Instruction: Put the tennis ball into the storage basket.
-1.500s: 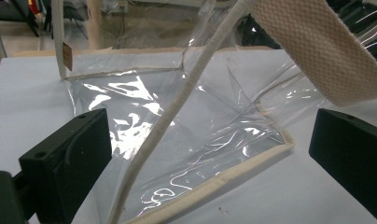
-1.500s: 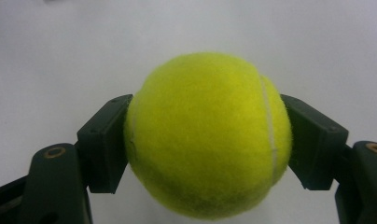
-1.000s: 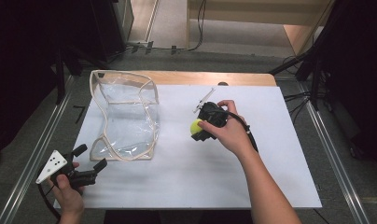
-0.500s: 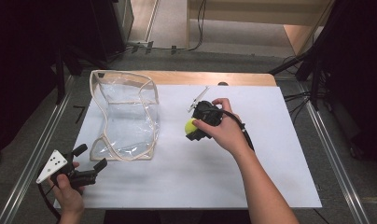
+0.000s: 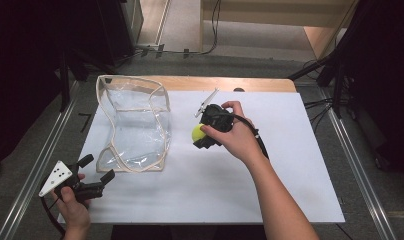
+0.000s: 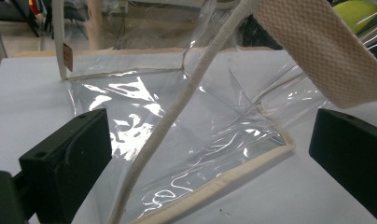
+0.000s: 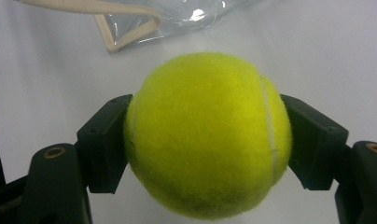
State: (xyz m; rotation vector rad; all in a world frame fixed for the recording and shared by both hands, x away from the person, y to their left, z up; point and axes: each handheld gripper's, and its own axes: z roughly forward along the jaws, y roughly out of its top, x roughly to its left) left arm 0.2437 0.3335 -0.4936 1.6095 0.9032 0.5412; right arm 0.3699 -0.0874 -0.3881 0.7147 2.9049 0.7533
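Yellow-green felt fills the space between the two black jaws of the right claw (image 7: 207,140): a tennis ball (image 7: 207,135) is pinched there, one jaw pressing on each side of it, with its pale seam curving down the right half. Below it lies the white surface (image 7: 317,56), and the ball does not touch that sheet in the right gripper view. From the high view the right claw (image 5: 202,136) sits in the person's right hand (image 5: 237,137), tipped toward the left side of the table, and the tennis ball (image 5: 197,132) shows as a small bright spot at its tip, above the white surface (image 5: 270,190) and just to the right of a clear plastic bag (image 5: 135,125).

That clear plastic bag has cream fabric trim along its edges and stands open and crumpled on the left half of the sheet. The left claw (image 5: 97,170), held in the left hand (image 5: 72,207) near the front left corner, points at the bag's near corner with its jaws spread and nothing between them. In the left gripper view the two dark jaws stand far apart at either side, and the clear plastic bag (image 6: 200,121) with its trim lies beyond them; the tennis ball (image 6: 357,11) shows through the plastic at the top right.
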